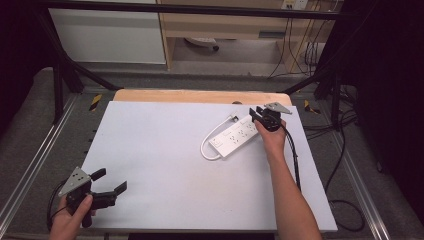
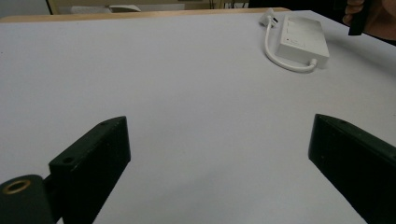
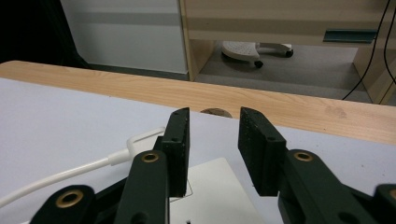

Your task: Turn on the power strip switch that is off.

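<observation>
The right tongs (image 1: pixel 258 114), upper right of the high view, stand narrowed over the far end of the white power strip (image 1: pixel 235 136), jaws apart, pads not pressing it. The strip lies right of centre on the tabletop (image 1: pixel 160 165), its cord (image 1: pixel 209 140) looped alongside. The left tongs (image 1: pixel 107 182), lower left, gape wide, holding nothing.

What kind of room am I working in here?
Likely a lab or office test bench: a white-topped table inside a metal frame, loose floor cables, and wooden office furniture behind.
</observation>
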`<state>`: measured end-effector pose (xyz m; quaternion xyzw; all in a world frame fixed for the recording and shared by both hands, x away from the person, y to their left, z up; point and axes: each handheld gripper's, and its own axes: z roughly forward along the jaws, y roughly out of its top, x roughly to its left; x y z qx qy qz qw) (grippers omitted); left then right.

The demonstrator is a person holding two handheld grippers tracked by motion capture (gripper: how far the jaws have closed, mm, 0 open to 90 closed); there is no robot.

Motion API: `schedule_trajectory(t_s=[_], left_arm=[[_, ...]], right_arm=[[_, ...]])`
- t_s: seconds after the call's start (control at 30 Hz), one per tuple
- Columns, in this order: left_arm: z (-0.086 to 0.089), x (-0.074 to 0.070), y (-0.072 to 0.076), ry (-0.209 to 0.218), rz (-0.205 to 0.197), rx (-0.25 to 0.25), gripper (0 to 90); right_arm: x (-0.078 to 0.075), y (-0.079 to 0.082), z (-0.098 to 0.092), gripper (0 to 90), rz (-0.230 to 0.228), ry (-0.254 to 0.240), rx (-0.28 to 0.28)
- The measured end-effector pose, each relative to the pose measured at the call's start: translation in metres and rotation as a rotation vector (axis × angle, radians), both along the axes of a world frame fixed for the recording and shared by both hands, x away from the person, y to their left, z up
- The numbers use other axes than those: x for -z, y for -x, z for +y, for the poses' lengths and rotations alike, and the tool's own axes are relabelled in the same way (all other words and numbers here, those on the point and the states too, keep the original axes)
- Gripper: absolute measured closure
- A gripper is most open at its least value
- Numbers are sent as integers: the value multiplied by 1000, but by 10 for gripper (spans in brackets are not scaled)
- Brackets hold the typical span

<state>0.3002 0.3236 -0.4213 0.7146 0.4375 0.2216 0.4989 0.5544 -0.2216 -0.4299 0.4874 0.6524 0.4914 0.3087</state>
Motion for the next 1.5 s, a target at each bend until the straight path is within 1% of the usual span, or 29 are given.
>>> schedule_trajectory(t_s=[0.17, 0.33, 0.4, 0.8, 1.2, 1.5], left_arm=[[0, 0, 0, 0, 0, 1, 57], [0, 0, 0, -3, -1, 1, 57], [0, 0, 0, -3, 0, 2, 57], [0, 0, 0, 1, -2, 1, 57], [0, 0, 0, 1, -3, 3, 57], [0, 0, 0, 2, -4, 3, 57]], right_arm=[[2, -1, 1, 703, 0, -3, -5], [3, -1, 3, 739, 2, -3, -10], [4, -2, 5, 765, 0, -11, -12], [9, -3, 11, 845, 3, 0, -36], [13, -5, 15, 877, 35, 6, -39], [12, -7, 19, 880, 42, 12, -45]])
